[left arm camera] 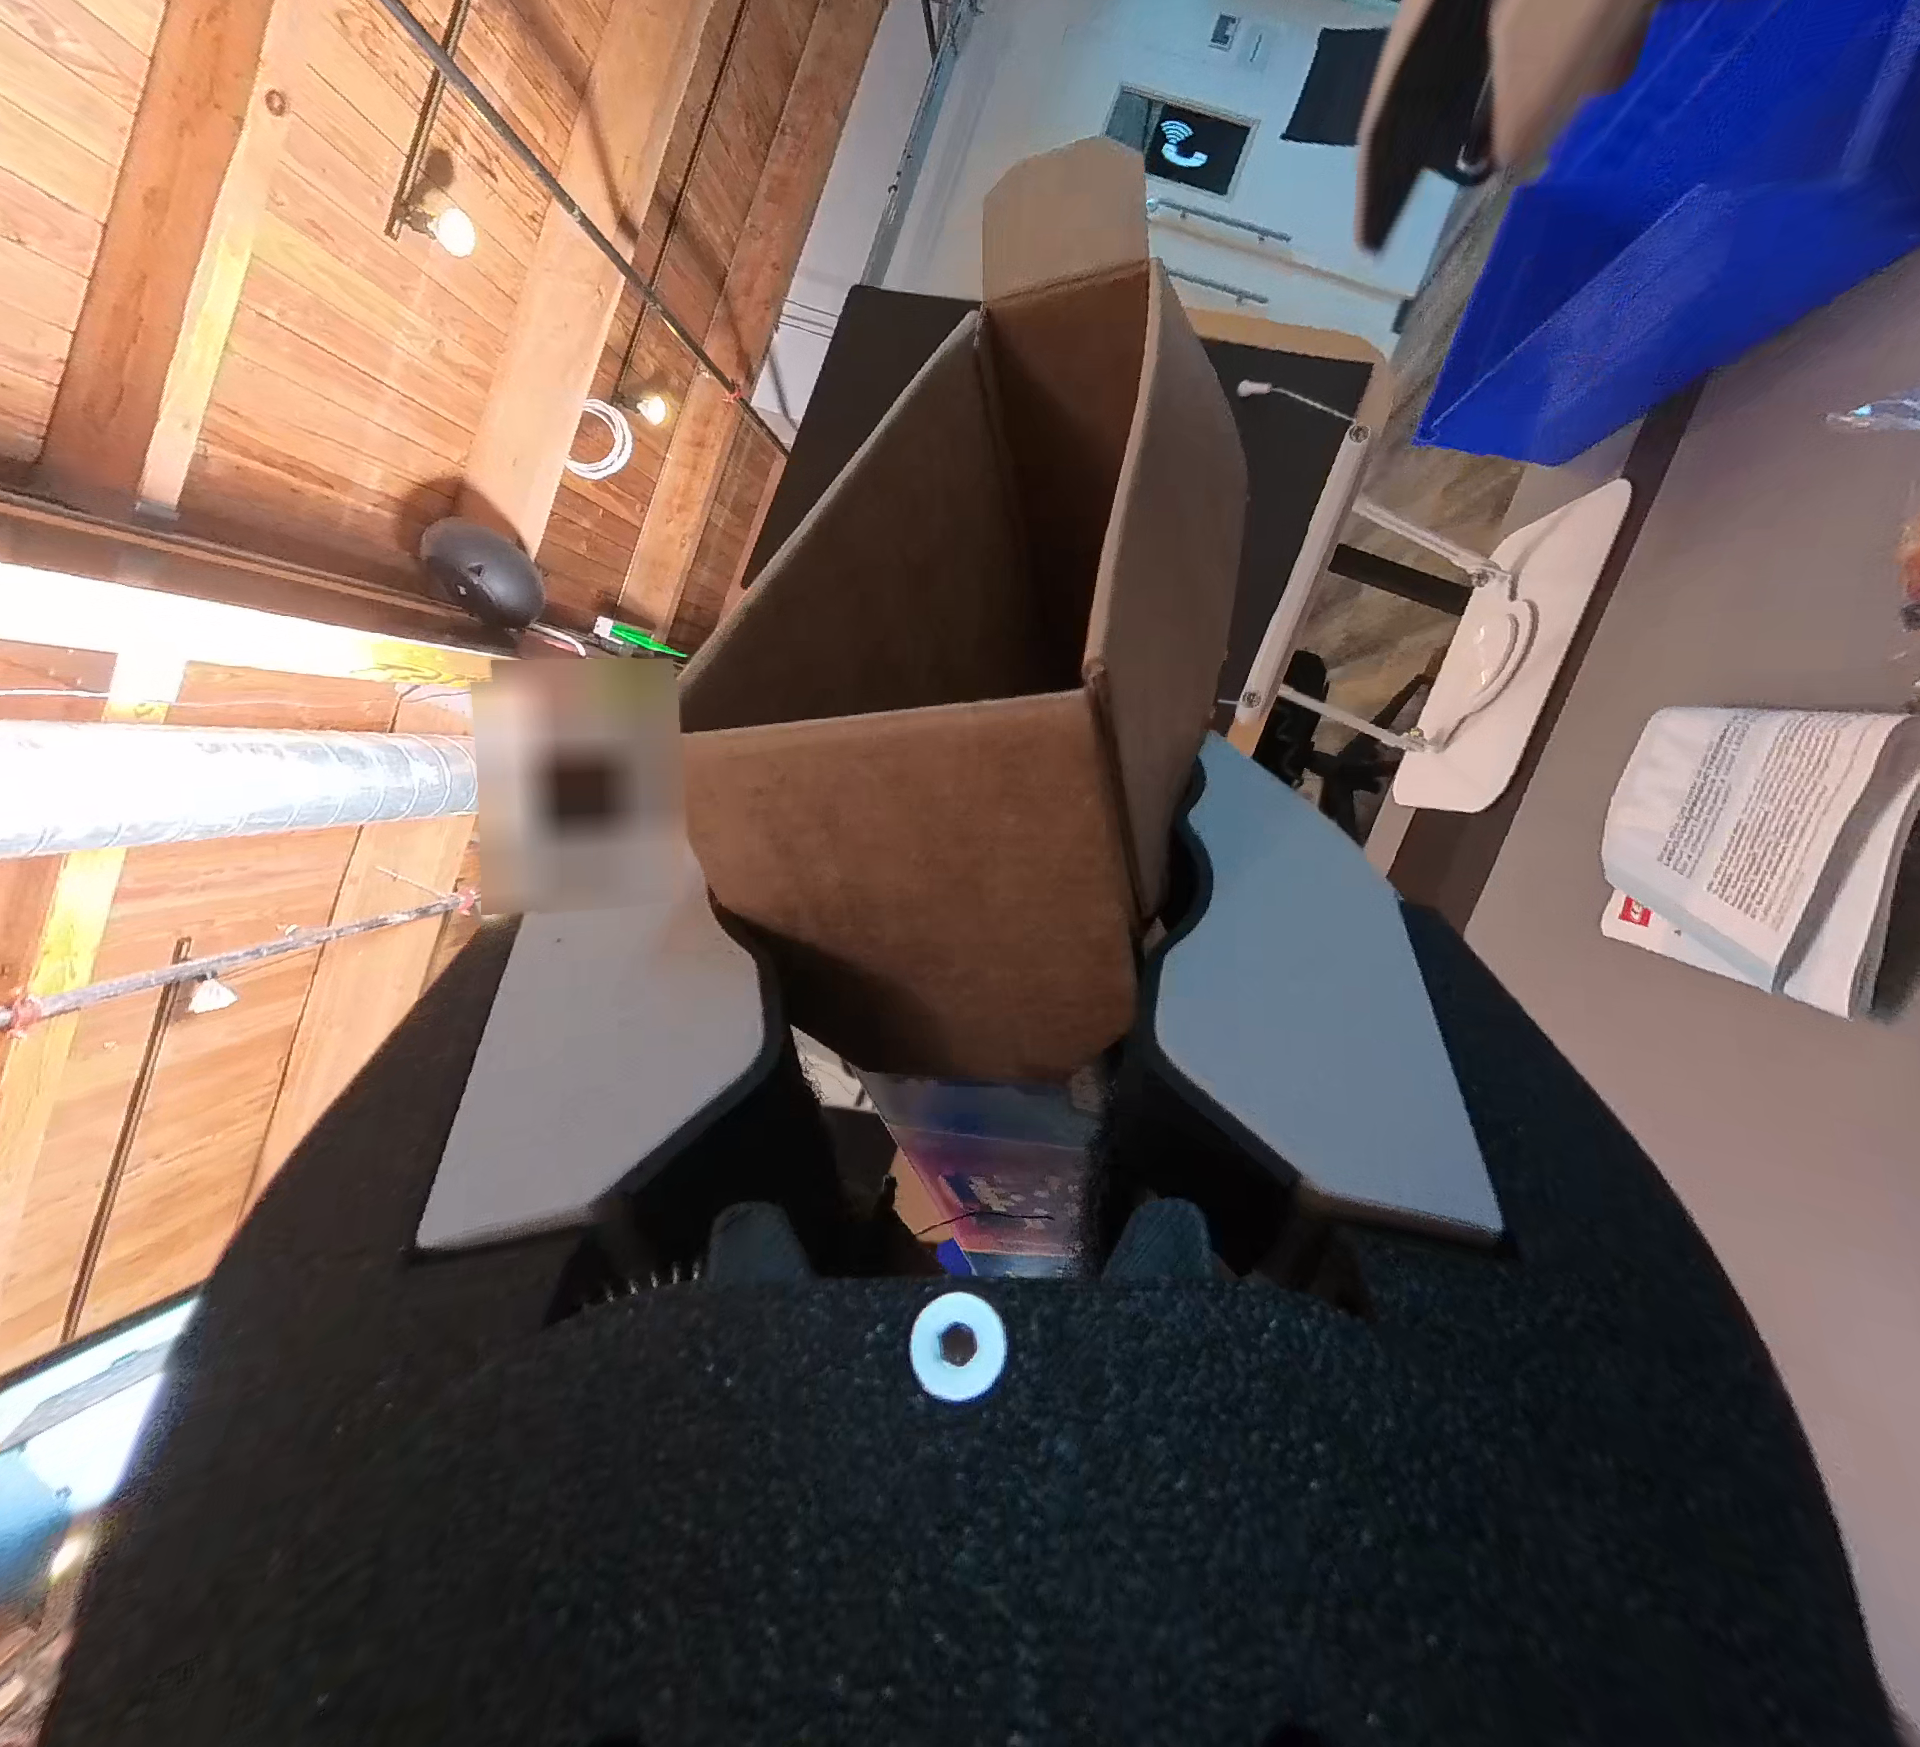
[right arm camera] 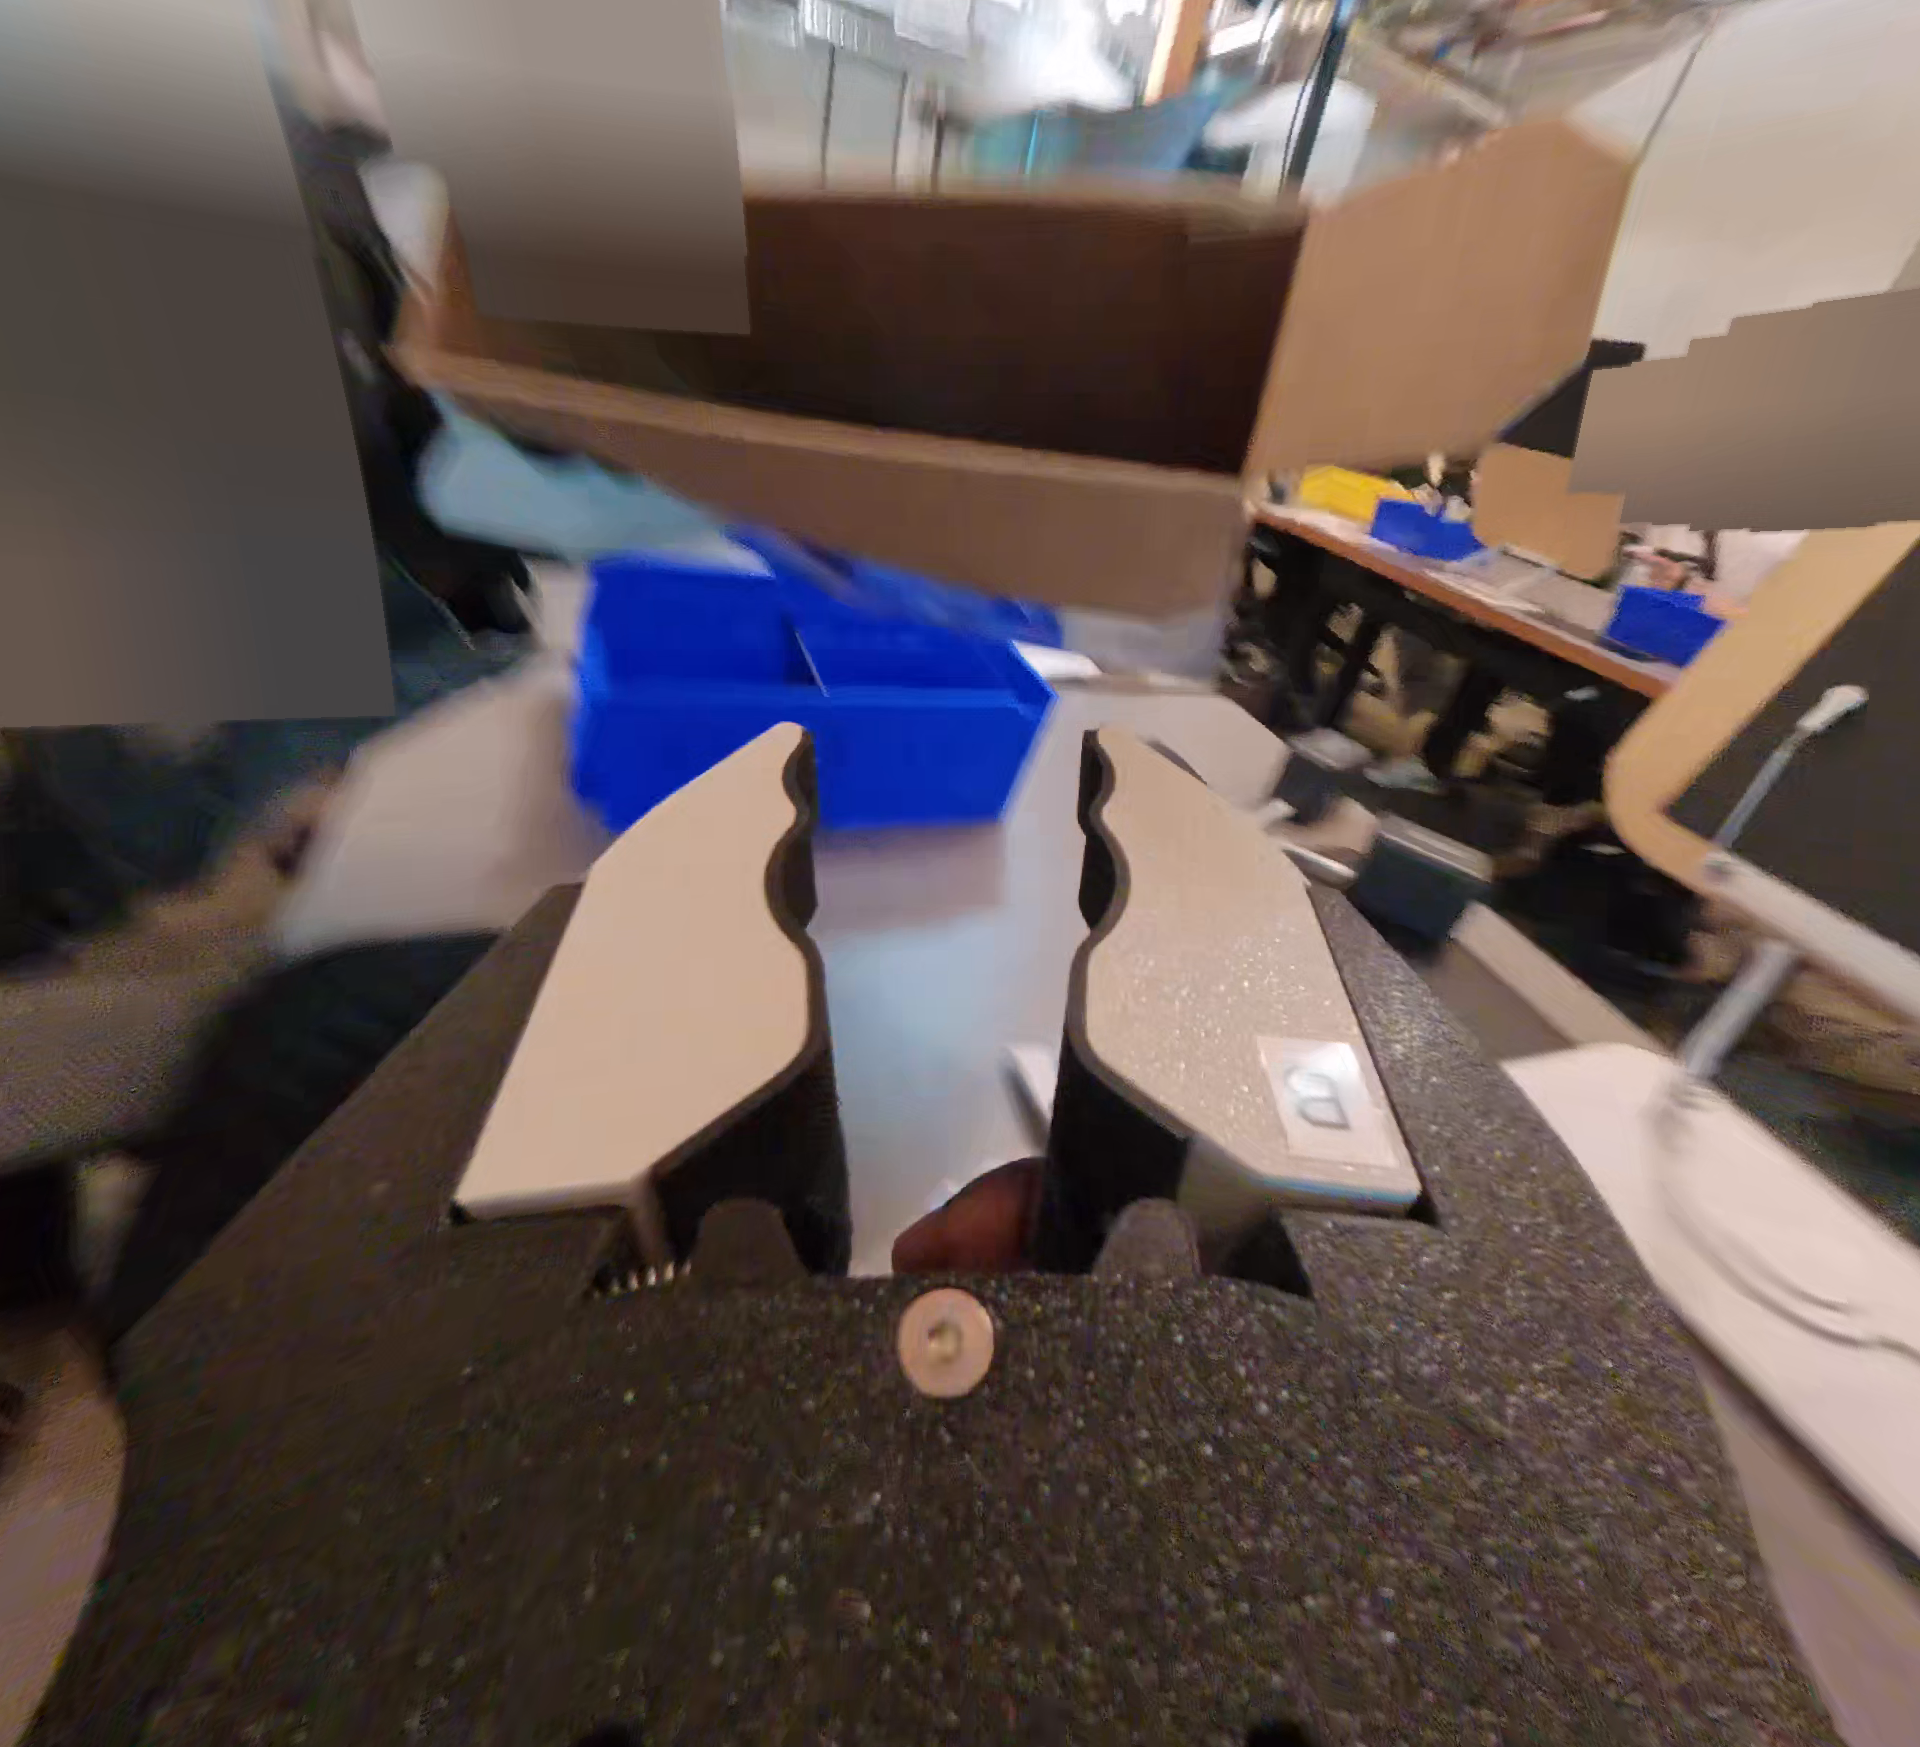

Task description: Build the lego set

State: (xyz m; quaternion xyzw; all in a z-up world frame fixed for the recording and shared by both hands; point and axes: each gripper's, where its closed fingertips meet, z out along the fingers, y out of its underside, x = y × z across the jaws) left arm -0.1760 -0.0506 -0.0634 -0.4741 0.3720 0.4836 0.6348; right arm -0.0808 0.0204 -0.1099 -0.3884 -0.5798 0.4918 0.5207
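Observation:
My left gripper [left arm camera: 956, 824] is shut on an open brown cardboard box [left arm camera: 914, 866] and holds it up in the air. The right pad presses on the box's side wall, and a blurred patch hides the left fingertip. The right wrist view shows the same box [right arm camera: 935, 492] tilted above the table, with a pale left-gripper finger [right arm camera: 499, 482] at its left end. My right gripper [right arm camera: 945, 752] is open and empty. It is low over the grey table [right arm camera: 935, 970], below the box and in front of a blue bin [right arm camera: 831, 721].
The left wrist view shows the blue bin [left arm camera: 1683, 243], an open booklet [left arm camera: 1756, 856] and a white stand base [left arm camera: 1507, 648] on the table at right. Another table with blue and yellow bins [right arm camera: 1455, 554] stands far right. A board on a stand [right arm camera: 1766, 762] is at right.

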